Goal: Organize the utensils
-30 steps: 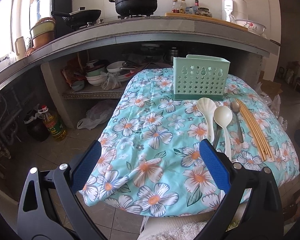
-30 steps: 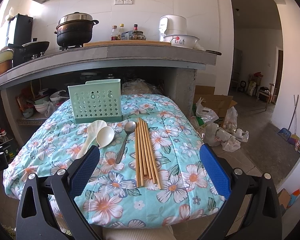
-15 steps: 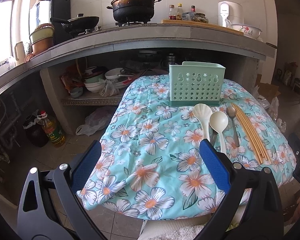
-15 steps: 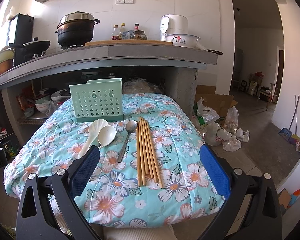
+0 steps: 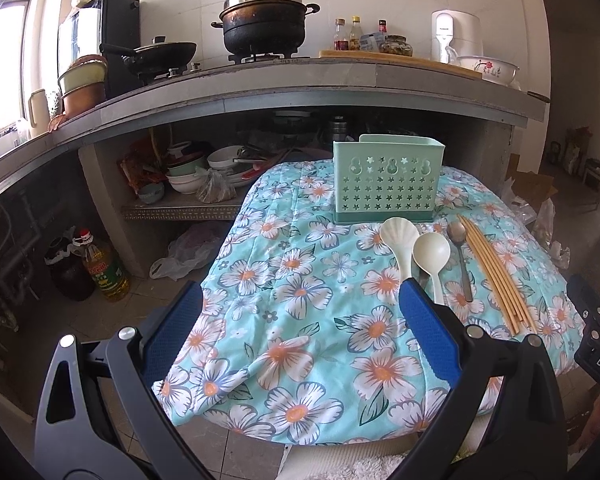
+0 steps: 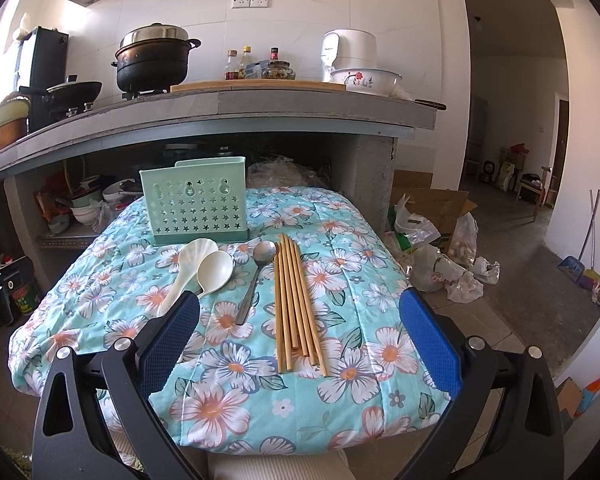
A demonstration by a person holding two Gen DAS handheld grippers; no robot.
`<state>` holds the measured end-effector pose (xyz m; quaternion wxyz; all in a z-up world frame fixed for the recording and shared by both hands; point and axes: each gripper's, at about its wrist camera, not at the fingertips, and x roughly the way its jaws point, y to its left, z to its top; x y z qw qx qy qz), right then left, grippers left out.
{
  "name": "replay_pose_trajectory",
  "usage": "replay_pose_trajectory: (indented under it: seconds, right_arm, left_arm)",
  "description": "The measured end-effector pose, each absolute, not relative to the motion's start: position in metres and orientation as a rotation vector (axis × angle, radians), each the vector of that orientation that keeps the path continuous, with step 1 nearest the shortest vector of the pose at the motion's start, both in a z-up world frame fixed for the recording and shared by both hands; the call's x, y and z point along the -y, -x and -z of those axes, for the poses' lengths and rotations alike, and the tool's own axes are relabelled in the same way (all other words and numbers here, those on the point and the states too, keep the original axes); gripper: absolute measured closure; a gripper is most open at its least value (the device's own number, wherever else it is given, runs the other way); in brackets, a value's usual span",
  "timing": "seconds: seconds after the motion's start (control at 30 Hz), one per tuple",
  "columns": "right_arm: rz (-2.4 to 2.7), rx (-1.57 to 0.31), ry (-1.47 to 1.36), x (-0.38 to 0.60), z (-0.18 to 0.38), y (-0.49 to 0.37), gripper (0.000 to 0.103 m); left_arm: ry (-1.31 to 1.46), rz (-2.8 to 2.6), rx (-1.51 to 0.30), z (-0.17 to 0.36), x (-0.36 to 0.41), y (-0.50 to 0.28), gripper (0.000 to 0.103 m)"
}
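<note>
Over the last second nothing on the table (image 6: 100, 248) was touched; only the viewpoints shifted. The left gripper (image 5: 300, 320) had drawn back and a little lower, so the green holder (image 5: 388, 184) sat smaller and farther off in its view than a second earlier, while the right gripper (image 6: 300, 336) had crept forward slightly, bringing the bundle of chopsticks (image 6: 296, 304) more squarely between its blue pads (image 6: 172, 340). Both grippers were released, jaws spread wide with nothing between them, and both hung above the near edge of the flowered cloth without touching it. The utensils lay where they had been: the shell-shaped spoon (image 6: 194, 258) and the round white spoon (image 6: 216, 270) side by side and touching just in front of the holder, the metal spoon (image 6: 260, 268) to their right, and the chopsticks farthest right, running from near the holder's right corner toward the near edge. The holder stood upright at the far side of the table; its inside could not be seen from either view. Judging from this, the sorting had not yet begun, and the right gripper looked the better placed for a first pick, probably the chopsticks. Thin, round and loosely bunched, they would likely roll apart or slip if not pinched together.
</note>
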<state>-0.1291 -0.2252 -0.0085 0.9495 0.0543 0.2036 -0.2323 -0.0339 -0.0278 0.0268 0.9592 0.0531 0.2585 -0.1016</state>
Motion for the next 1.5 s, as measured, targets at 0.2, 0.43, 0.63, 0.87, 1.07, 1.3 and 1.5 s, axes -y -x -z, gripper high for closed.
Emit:
replay_pose_trajectory:
  seconds: [0.2, 0.43, 0.63, 0.87, 1.07, 1.3, 1.5]
  right_arm:
    - [0.474, -0.412, -0.110, 0.2243, 0.0082, 0.1291, 0.006]
    - [0.475, -0.408, -0.110, 0.2235, 0.0071, 0.1291, 0.006]
    - [0.475, -0.408, -0.110, 0.2236, 0.0071, 0.1292, 0.006]
    - [0.475, -0.408, -0.110, 0.2239, 0.0076, 0.1292, 0.006]
    - [0.473, -0.409, -0.110, 0.2252, 0.0054, 0.1300, 0.006]
    - [0.473, -0.410, -0.110, 0.2249, 0.0055, 0.1294, 0.006]
    - [0.472, -0.410, -0.110, 0.2251, 0.0060, 0.1295, 0.006]
  left_arm:
    - [-0.108, 0.207, -0.525, -0.0273, 0.0279, 0.0338, 0.008]
    - [-0.105, 0.210, -0.528, -0.0288, 0.0280, 0.0334, 0.008]
    - [-0.107, 0.209, -0.527, -0.0281, 0.0282, 0.0336, 0.008]
    - [-0.107, 0.209, -0.528, -0.0281, 0.0281, 0.0335, 0.008]
    - [-0.107, 0.210, -0.530, -0.0277, 0.0288, 0.0335, 0.008]
    - [-0.107, 0.210, -0.530, -0.0278, 0.0287, 0.0333, 0.008]
    - [-0.107, 0.210, -0.532, -0.0282, 0.0286, 0.0334, 0.008]
